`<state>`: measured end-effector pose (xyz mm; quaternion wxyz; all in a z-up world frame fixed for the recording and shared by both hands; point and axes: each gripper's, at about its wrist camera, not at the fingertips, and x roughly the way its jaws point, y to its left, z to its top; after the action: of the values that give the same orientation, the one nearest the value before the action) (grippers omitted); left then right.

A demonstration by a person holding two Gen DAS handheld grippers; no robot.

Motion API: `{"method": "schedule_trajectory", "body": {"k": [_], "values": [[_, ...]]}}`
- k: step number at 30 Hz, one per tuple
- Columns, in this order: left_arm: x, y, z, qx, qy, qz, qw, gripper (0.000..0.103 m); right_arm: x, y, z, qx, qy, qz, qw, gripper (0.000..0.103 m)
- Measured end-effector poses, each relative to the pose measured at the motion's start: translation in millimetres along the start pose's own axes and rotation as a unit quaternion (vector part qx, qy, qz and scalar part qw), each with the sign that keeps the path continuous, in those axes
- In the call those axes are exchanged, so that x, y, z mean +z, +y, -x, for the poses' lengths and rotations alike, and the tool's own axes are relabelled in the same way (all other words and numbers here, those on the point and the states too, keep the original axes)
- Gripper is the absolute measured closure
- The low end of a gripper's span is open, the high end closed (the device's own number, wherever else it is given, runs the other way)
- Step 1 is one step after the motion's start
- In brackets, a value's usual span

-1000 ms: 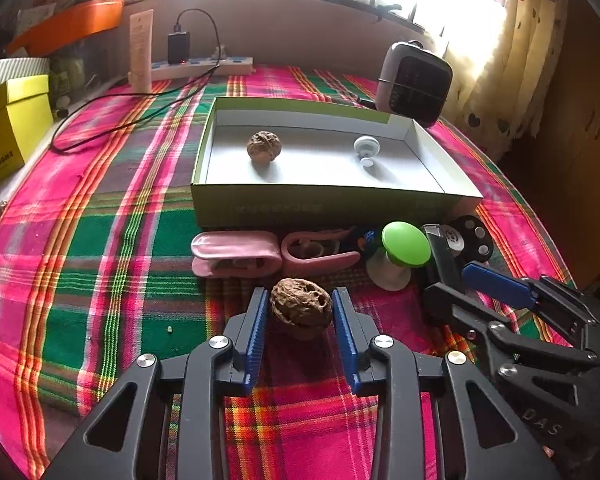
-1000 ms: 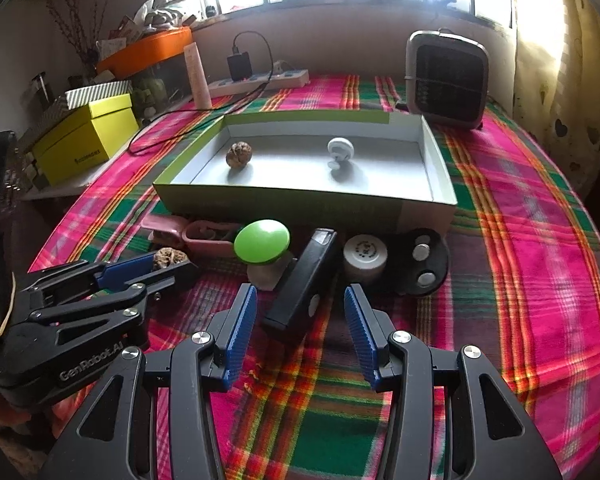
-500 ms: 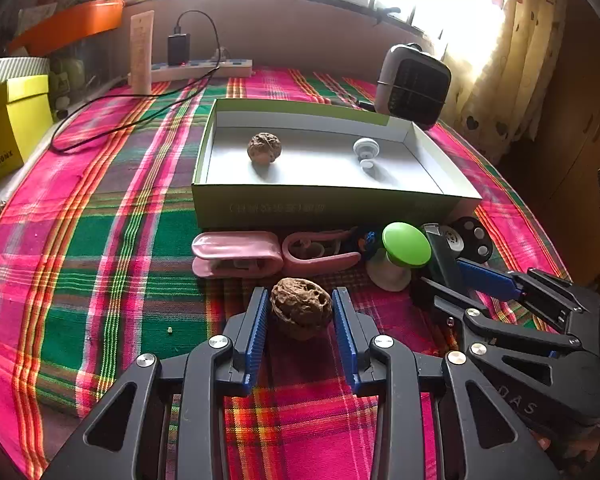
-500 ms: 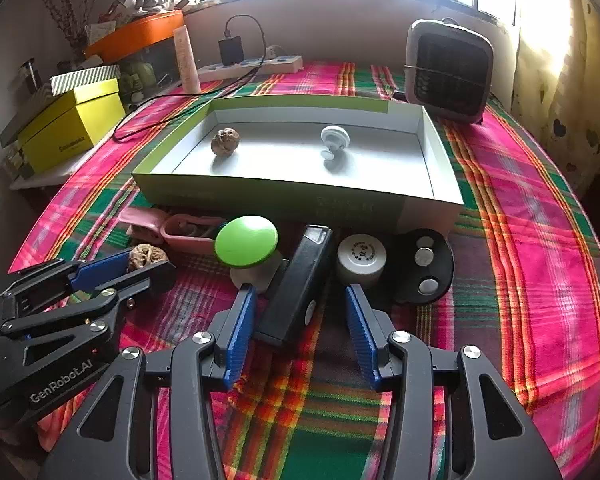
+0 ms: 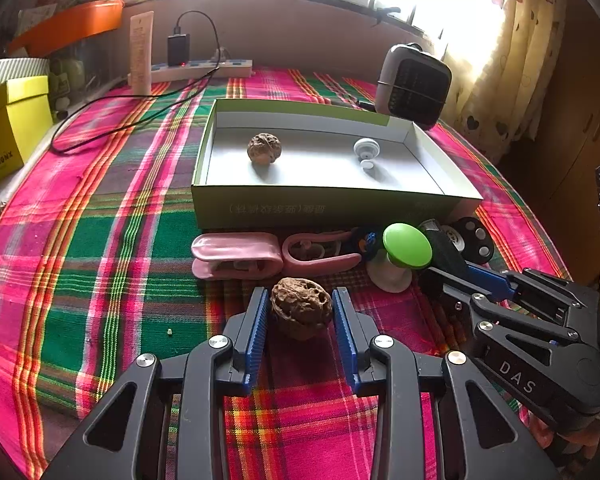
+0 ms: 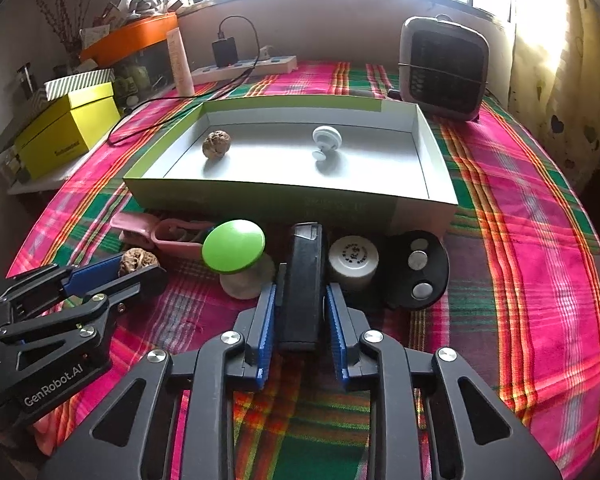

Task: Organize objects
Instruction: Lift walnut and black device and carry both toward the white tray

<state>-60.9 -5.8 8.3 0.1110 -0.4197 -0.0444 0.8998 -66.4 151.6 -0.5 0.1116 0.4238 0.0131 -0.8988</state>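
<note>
Bracketing walnut (image 5: 301,307) on cloth (image 5: 100,248), just in front of box (image 5: 332,208): left gripper (image 5: 301,316), blue pads either side, slight gaps showing, not yet pinching. Straddling black bar (image 6: 303,280), in front of box near wall: right gripper (image 6: 302,320), fingers spread, pads close beside bar; contact cannot be told. Lying inside box: second walnut (image 5: 264,149) and white knob (image 5: 366,151), apart. Ranged along box front: pink clips (image 5: 236,254), green-capped knob (image 6: 233,246), white cylinder (image 6: 353,258), black disc (image 6: 418,270). Standing behind box: heater (image 6: 444,68).
</note>
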Motion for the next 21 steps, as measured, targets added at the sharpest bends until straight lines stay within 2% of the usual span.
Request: {"method": "schedule_trajectory", "body": {"k": [21], "values": [[0.7, 0.4, 0.0, 0.002, -0.001, -0.002, 1.0000, 0.072, -1.0, -2.2, 2.9, 0.010, -0.005, -0.004, 1.000, 0.079]]}}
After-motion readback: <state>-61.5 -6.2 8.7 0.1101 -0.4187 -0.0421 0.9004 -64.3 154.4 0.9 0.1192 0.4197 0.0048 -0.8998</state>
